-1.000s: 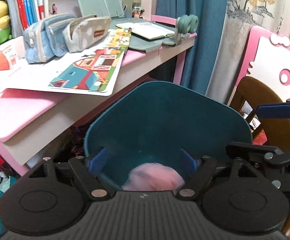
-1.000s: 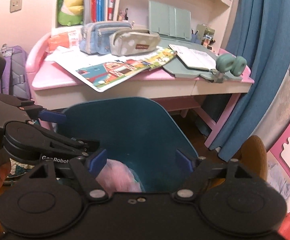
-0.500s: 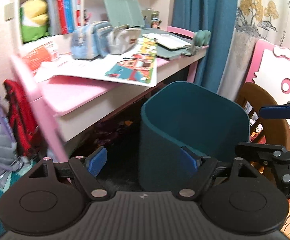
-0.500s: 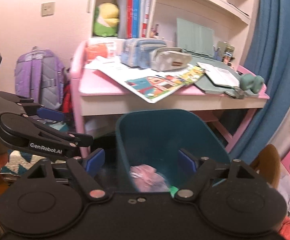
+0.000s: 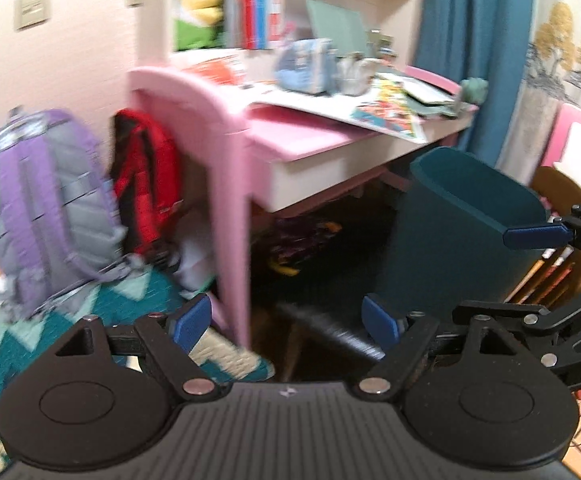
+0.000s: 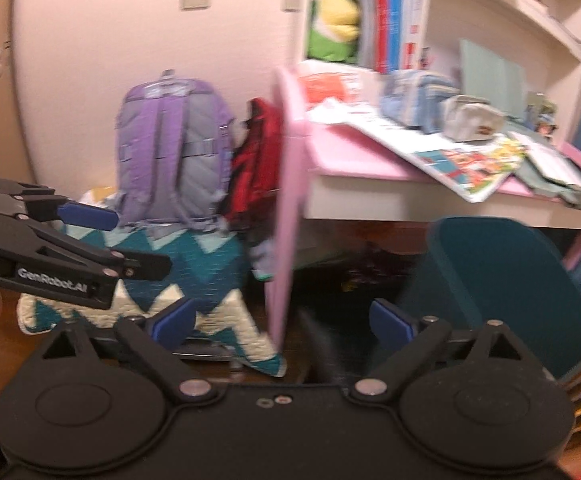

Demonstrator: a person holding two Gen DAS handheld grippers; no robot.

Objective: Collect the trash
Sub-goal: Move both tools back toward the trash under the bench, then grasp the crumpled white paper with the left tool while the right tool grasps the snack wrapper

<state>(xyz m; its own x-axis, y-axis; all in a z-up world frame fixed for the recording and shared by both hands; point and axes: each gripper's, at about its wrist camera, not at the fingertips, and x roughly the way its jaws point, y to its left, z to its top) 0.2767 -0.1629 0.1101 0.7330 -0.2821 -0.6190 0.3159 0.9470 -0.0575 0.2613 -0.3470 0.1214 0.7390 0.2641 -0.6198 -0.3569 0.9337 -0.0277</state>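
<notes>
Now | both hand-held grippers (image 5: pixel 286 322) (image 6: pixel 282 322) spread, empty, right just widened | bin (image 5: pixel 462 236) shifted right

Few words can be read here. In the right wrist view, white lettering "GenRobot.AI" stands on the side of the black arm of the left hand-held gripper (image 6: pixel 86 236), which reaches in from the left edge. In the left wrist view, the white letters "DA" stand on the black arm of the right hand-held gripper (image 5: pixel 502 276) at the right edge, where the frame cuts the word off. The red and white printed sheet (image 6: pixel 332 84) at the back of the pink-topped desk (image 6: pixel 350 156), the upright red, blue and white book spines (image 6: pixel 396 14) and the colourful picture sheet (image 6: pixel 470 164) carry print too blurred to read.
</notes>
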